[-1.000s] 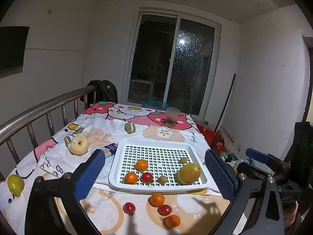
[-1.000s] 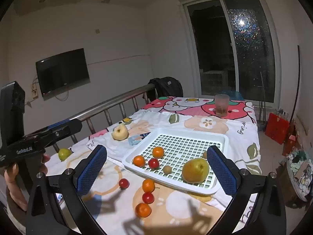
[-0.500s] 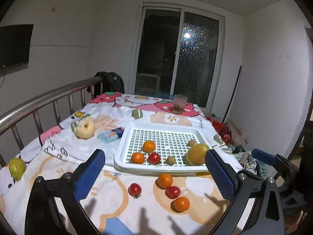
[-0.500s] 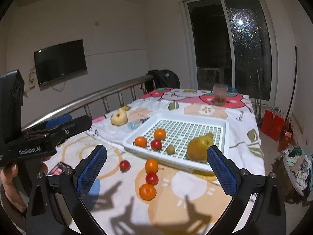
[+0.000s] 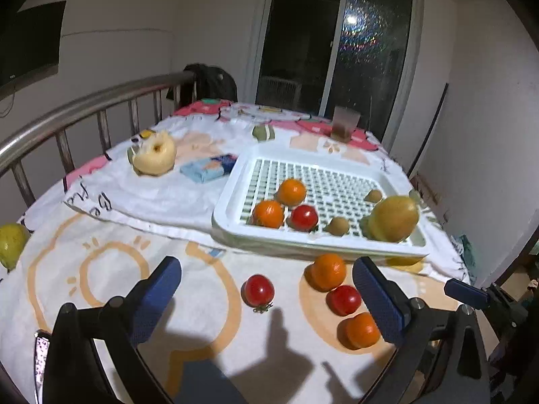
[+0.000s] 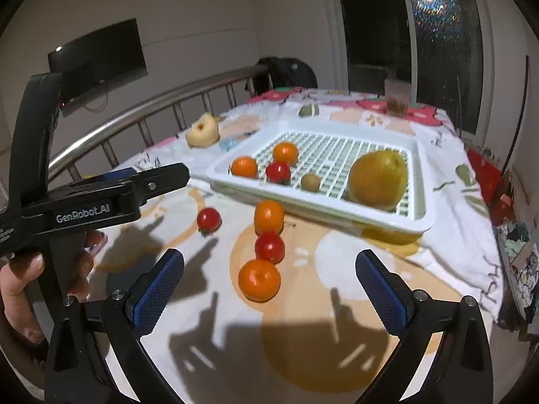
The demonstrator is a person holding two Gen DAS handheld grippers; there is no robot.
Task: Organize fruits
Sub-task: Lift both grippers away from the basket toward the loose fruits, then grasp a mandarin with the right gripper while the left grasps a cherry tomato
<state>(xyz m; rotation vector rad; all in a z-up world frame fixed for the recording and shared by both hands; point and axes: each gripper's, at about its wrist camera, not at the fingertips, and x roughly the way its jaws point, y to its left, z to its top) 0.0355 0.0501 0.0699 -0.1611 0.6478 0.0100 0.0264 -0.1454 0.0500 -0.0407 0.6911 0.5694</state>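
A white slotted tray on the patterned cloth holds two oranges, a red tomato, two small brown fruits and a large yellow pear. In front of it lie a lone tomato, an orange, a second tomato and a near orange. My left gripper is open above the lone tomato. My right gripper is open with the near orange between its fingers' line.
A pale cored apple and a blue packet lie left of the tray. A green pear sits at the far left edge. A cup stands at the back. A metal rail borders the left side.
Both grippers have moved forward and down toward the loose fruit in front of the tray. Both stay open and empty.
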